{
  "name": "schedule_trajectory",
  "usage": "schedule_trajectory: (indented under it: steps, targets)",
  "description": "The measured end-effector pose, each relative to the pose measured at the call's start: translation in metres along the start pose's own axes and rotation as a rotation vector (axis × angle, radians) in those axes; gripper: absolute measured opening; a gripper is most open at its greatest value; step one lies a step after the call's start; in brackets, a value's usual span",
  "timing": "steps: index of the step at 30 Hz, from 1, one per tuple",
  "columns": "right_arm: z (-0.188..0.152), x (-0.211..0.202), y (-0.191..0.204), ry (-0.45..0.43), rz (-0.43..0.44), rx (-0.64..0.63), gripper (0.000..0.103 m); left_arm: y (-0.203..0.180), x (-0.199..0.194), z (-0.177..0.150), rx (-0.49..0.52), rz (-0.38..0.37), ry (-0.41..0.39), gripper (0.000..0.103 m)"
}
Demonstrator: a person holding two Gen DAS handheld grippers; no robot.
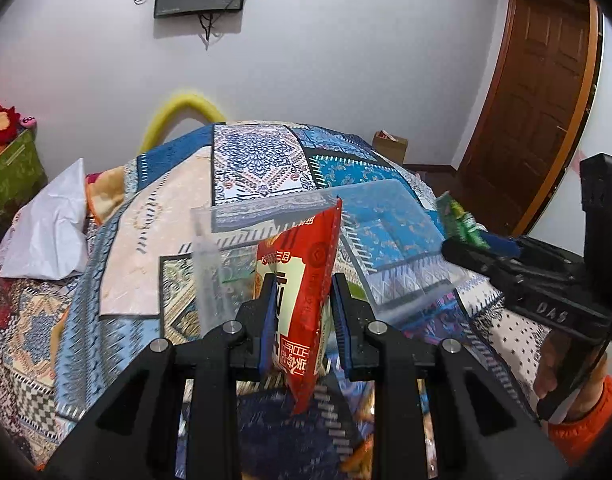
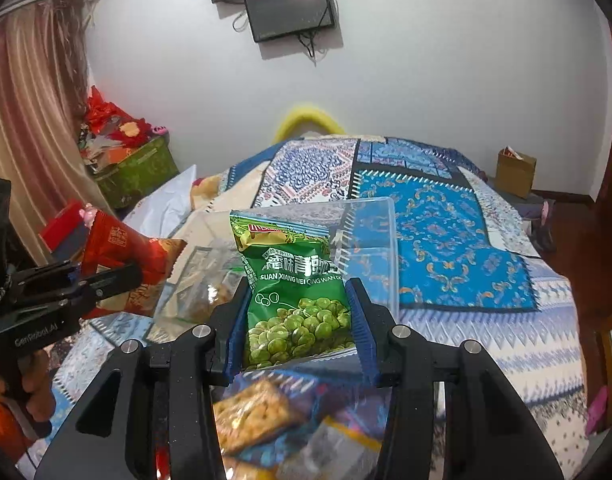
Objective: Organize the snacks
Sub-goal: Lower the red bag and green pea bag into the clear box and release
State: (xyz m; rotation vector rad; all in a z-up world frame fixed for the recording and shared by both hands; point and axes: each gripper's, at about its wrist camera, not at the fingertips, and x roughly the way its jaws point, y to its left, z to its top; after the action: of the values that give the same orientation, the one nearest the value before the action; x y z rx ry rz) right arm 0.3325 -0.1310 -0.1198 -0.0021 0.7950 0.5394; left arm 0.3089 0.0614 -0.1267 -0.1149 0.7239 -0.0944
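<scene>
My left gripper (image 1: 302, 282) is shut on a red snack packet (image 1: 306, 280) held edge-on, just before a clear plastic box (image 1: 390, 240) on the patterned bedspread. My right gripper (image 2: 298, 284) is shut on a green pea packet (image 2: 294, 296) held upright in front of the same clear box (image 2: 366, 240). The box holds a few snack bags (image 2: 210, 284). The right gripper with the green packet (image 1: 460, 220) shows at right in the left wrist view. The left gripper with the red packet (image 2: 122, 256) shows at left in the right wrist view.
A cracker packet (image 2: 254, 412) and other loose snacks lie on the bed under the right gripper. A white bag (image 1: 50, 224) and a green box (image 1: 10, 172) sit left. A cardboard box (image 2: 516, 174) stands by the far wall, a wooden door (image 1: 538, 92) right.
</scene>
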Motion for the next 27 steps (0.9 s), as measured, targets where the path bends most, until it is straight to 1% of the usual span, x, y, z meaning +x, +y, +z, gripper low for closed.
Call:
schedule_trajectory:
  steps: [5,8,12,15,16,18,19,20,22,25,27]
  targets:
    - [0.003,0.030,-0.004,0.049,-0.017,-0.001,0.042,-0.003,0.032,0.007,0.002,-0.003,0.018,0.025]
    - [0.003,0.044,-0.006,0.078,-0.003,0.013,0.042,-0.005,0.046,0.008,0.017,0.017,0.017,0.025]
    - [0.002,0.057,-0.003,0.108,0.000,-0.001,0.042,-0.006,0.053,0.007,0.023,0.021,0.005,0.025]
    - [-0.001,0.064,0.002,0.131,-0.013,-0.028,0.042,-0.008,0.057,0.009,0.032,0.029,0.015,0.026]
    - [-0.001,0.066,0.002,0.138,-0.013,-0.031,0.042,-0.008,0.059,0.009,0.029,0.029,0.025,0.028]
    - [-0.003,0.066,0.004,0.151,-0.013,-0.037,0.043,-0.009,0.062,0.009,0.016,0.022,0.048,0.036]
    - [-0.003,0.067,0.003,0.156,-0.014,-0.037,0.043,-0.008,0.064,0.009,0.004,0.005,0.073,0.041]
    - [-0.003,0.067,0.002,0.162,-0.013,-0.036,0.043,-0.009,0.064,0.008,-0.004,-0.004,0.086,0.044]
    - [-0.004,0.065,0.002,0.171,-0.006,-0.033,0.043,-0.010,0.062,0.006,-0.008,-0.008,0.091,0.044]
    - [-0.005,0.058,0.000,0.177,-0.005,-0.028,0.044,-0.015,0.056,0.003,0.019,0.012,0.085,0.044]
    - [-0.004,0.052,0.000,0.170,-0.009,-0.028,0.050,-0.018,0.048,0.003,0.027,0.008,0.082,0.045]
